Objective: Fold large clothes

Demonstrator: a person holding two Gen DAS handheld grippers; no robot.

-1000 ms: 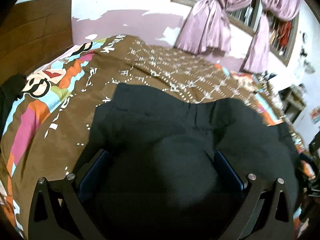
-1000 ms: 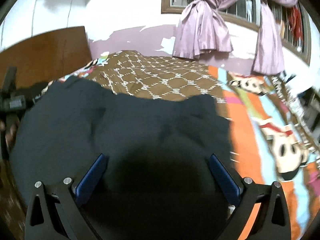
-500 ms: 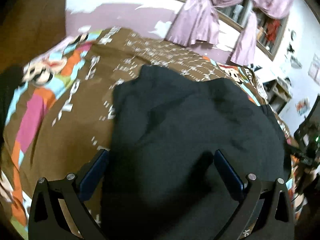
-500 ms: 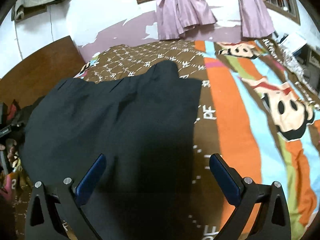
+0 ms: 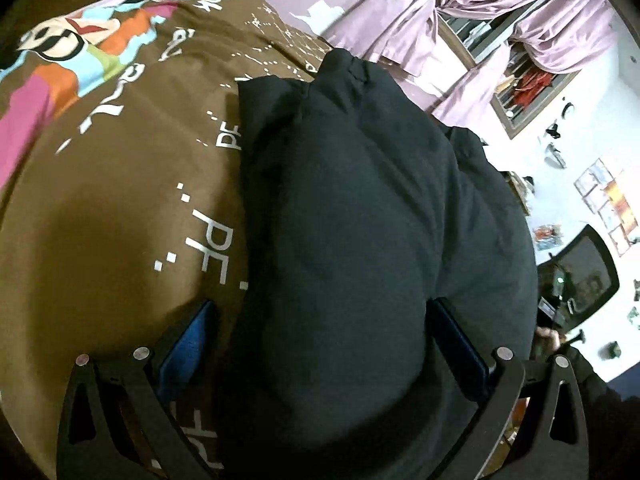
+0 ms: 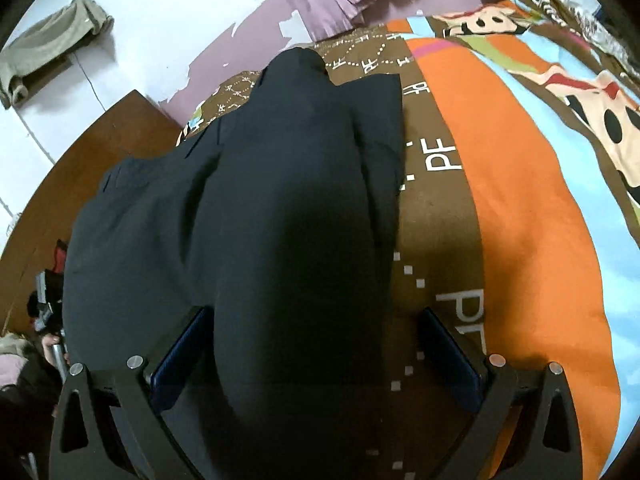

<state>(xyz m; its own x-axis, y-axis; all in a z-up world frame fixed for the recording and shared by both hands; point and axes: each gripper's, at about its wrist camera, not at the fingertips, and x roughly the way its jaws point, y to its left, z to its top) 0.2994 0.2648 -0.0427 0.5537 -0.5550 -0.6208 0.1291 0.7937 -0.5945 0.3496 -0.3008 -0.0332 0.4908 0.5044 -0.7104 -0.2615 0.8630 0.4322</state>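
A large dark navy garment [image 5: 360,220] lies on the patterned bedspread [image 5: 112,200] and fills the middle of both views. It shows in the right wrist view [image 6: 280,200] as well, bunched lengthwise with a waistband to the left. My left gripper [image 5: 320,344] has its jaws wide apart, with the cloth running between the blue pads [image 5: 188,340]. My right gripper [image 6: 316,352] is also spread wide with a fold of the cloth between its pads [image 6: 452,356]. Whether the cloth is pinched deeper in either gripper is hidden.
The brown, orange and blue bedspread [image 6: 520,200] stretches right of the garment. A wooden headboard [image 6: 80,168] and a white wall with purple curtains [image 5: 500,12] lie beyond. A black chair [image 5: 580,280] stands at the bedside.
Both grippers have moved forward and tilted down over the bed. The garment has been drawn together from a wide spread into a narrower, longer bundle.
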